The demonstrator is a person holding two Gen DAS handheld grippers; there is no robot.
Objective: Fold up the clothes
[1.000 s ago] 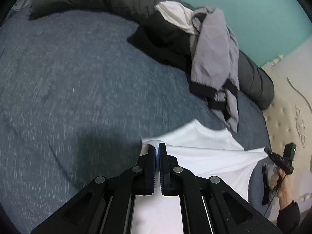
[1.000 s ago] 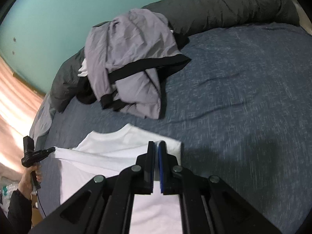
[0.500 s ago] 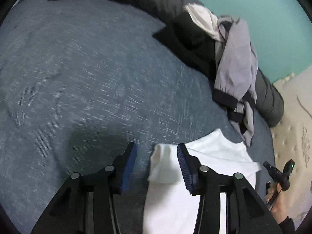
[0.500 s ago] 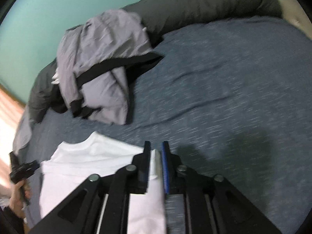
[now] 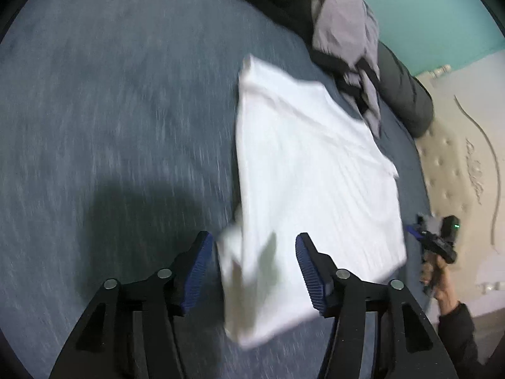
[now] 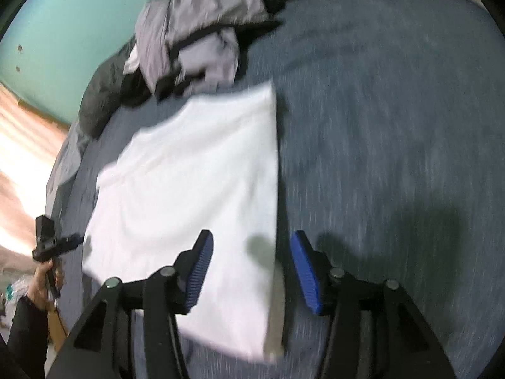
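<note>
A white T-shirt (image 5: 309,173) lies spread flat on the blue-grey bed; in the right wrist view the same shirt (image 6: 195,173) stretches away from me. My left gripper (image 5: 252,246) is open, raised over the shirt's near left corner, with nothing between its blue pads (image 5: 197,262). My right gripper (image 6: 249,249) is open too, above the shirt's near right edge. From the left wrist view the right gripper (image 5: 437,243) shows small beside the shirt's right edge, held by a hand. Both views are blurred by motion.
A heap of grey, black and white clothes (image 5: 344,28) lies against a dark rolled duvet (image 5: 407,94) at the far side of the bed (image 5: 110,126). A teal wall (image 6: 63,15) stands behind. A cream tufted headboard (image 5: 464,173) is at the right.
Both grippers have opened and let go of the white shirt's corners. They have drawn back and up, and the shirt now lies flat on the bed.
</note>
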